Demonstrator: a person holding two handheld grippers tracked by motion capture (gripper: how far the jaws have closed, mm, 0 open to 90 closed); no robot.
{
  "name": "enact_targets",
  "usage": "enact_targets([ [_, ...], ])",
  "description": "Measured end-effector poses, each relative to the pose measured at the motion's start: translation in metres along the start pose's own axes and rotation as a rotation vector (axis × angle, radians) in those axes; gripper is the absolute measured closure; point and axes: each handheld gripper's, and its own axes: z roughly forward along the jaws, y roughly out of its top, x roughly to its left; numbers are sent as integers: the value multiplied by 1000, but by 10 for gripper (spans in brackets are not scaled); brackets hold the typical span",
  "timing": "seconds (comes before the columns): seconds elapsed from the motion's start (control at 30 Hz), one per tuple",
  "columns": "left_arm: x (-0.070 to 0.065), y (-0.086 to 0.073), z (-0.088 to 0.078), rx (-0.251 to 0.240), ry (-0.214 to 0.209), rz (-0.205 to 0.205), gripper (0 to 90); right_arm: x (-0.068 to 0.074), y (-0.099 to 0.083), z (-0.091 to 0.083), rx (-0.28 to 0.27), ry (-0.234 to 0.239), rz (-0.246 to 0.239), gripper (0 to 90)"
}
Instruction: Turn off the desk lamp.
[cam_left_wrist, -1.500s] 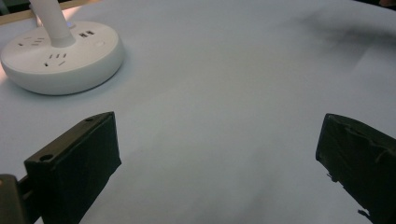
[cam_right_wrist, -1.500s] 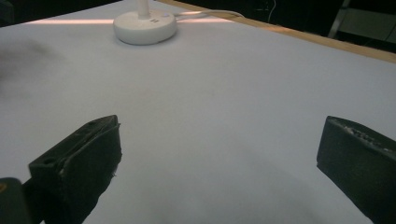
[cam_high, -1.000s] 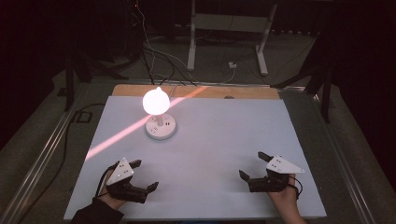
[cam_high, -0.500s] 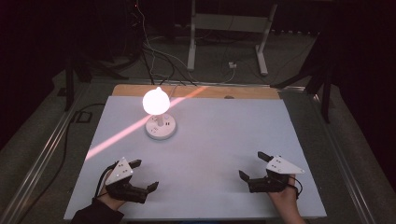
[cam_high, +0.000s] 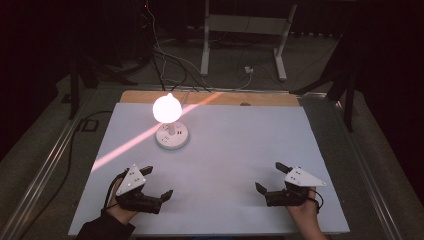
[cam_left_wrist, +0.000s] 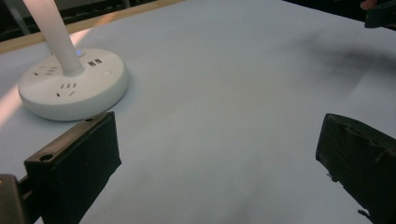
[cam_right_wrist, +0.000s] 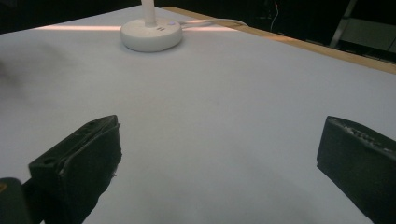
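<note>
Both the left gripper (cam_high: 156, 182) and right gripper (cam_high: 270, 178) rest spread wide, empty, on the white table (cam_high: 240, 145) near the lit lamp (cam_high: 170, 122).

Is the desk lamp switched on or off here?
On: the lamp head glows bright white in the high view, above its round base.

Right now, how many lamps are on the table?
1. The lamp, lit, stands on its round white base toward the far left of the table, beyond the left gripper. The right gripper is well off to its right.
</note>
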Motion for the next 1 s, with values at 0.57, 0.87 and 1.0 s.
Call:
enact_targets([
  [0.57,4,22,16,-32,44,-24,4,0,1,-1,-7,9,0,0],
  [0.87,7,33,32,-40,64,-31,4,0,0,0,-8,18,7,0],
  [1.0,10,36,41,-36,70,-31,4,1,1,-1,-11,24,3,0],
])
